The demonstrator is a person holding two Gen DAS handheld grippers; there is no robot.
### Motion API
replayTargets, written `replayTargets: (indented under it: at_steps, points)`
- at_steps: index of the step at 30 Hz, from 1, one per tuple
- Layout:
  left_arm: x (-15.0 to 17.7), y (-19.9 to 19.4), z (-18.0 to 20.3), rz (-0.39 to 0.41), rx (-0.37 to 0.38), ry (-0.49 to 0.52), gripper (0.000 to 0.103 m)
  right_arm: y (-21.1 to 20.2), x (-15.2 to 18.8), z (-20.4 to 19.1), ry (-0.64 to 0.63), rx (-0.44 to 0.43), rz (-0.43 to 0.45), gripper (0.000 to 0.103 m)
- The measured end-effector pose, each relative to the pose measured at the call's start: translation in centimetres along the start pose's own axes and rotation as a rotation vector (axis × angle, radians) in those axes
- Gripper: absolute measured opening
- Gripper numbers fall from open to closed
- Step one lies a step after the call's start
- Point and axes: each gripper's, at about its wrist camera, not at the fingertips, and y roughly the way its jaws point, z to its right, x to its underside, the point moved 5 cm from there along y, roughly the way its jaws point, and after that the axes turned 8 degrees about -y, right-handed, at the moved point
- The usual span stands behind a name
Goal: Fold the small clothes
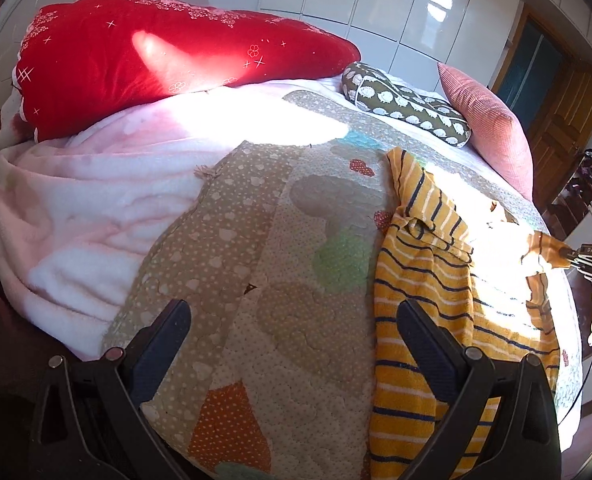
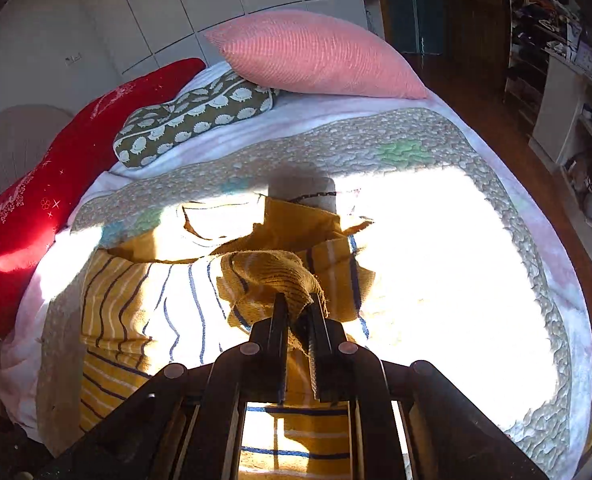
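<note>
Garment: yellow striped top (image 1: 419,280), small, lying on the quilt (image 1: 280,320) on the bed; right half sits in hard sunlight, left half in shade.
Position: in the left wrist view it runs from near edge of the bed toward the far pillows, right of centre; one corner is lifted off to the right.
Right gripper (image 2: 299,308): jaws nearly closed, pinching a bunched cuff or hem of the top; fabric spills over the tips, so the hold looks secure. Same grip is visible at the far right of the left wrist view.
Left gripper (image 1: 294,320): jaws wide apart, holding nothing, hovering over the quilt just left of the top's near edge; right finger overlaps the stripes.
Step, my read: folding the pinched sleeve or side inward across the body.
How to do it well: carry the pinched part low and flat toward the left, keep light tension so it doesn't roll, lay it edge-on-edge before letting go.
Left gripper's job: likely pin the near hem so the body doesn't drag along.
Risk: glare washes out the right edge, alignment there is hard to judge.
Surroundings: red cushion (image 1: 144,52), patterned pillow (image 2: 192,120), pink pillow (image 2: 311,54) far side, well apart from the work.
</note>
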Motion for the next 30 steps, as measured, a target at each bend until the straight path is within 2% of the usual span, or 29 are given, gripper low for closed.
replayTargets:
  at_steps: [1, 3, 6, 9, 11, 13, 15, 17, 18, 20, 23, 27, 30]
  points:
    - [0.0, 0.0, 0.5, -0.001, 0.000, 0.011, 0.103, 1.0, 0.8, 1.1, 0.016, 0.014, -0.036, 0.011]
    - [0.1, -0.2, 1.3, 0.002, 0.002, 0.035, 0.103, 1.0, 1.8, 2.8, 0.077, -0.014, -0.030, 0.013]
    - [0.1, -0.6, 2.2, 0.015, 0.002, 0.062, 0.103, -0.6, 2.6, 5.4, 0.181, -0.053, 0.032, 0.030]
    - [0.1, -0.2, 4.0, -0.001, 0.026, 0.092, 0.103, -2.2, 3.1, 6.6, 0.168, 0.008, 0.070, 0.030]
    - [0.1, 0.3, 5.8, -0.004, 0.040, 0.130, 0.103, -3.5, 3.2, 6.4, 0.164, -0.007, 0.122, 0.030]
    - [-0.3, 1.0, 7.8, 0.001, 0.044, 0.171, 0.103, -4.5, 3.0, 5.1, 0.156, -0.111, 0.170, 0.030]
    - [-0.9, 1.9, 9.9, -0.004, 0.054, 0.204, 0.103, -4.7, 2.8, 2.4, 0.124, -0.256, 0.177, 0.030]
    - [-1.5, 3.2, 11.7, -0.016, 0.061, 0.222, 0.103, -3.6, 2.8, -0.3, 0.087, -0.389, 0.122, 0.030]
    - [-1.7, 4.0, 12.4, -0.023, 0.063, 0.227, 0.103, -2.7, 2.9, -1.2, 0.069, -0.404, 0.091, 0.030]
    - [-2.3, 5.9, 13.7, -0.045, 0.060, 0.230, 0.103, 0.0, 2.9, -2.1, 0.012, -0.324, 0.040, 0.030]
    - [-2.7, 9.0, 14.6, -0.096, 0.040, 0.220, 0.103, 3.9, 2.3, -0.5, 0.007, -0.186, -0.011, 0.030]
    - [-2.9, 11.4, 14.4, -0.134, 0.013, 0.209, 0.103, 7.4, 2.6, 2.6, 0.113, -0.149, -0.067, 0.029]
    - [-2.7, 11.2, 13.5, -0.138, 0.025, 0.192, 0.103, 5.9, 2.8, 2.9, 0.124, -0.177, -0.035, 0.030]
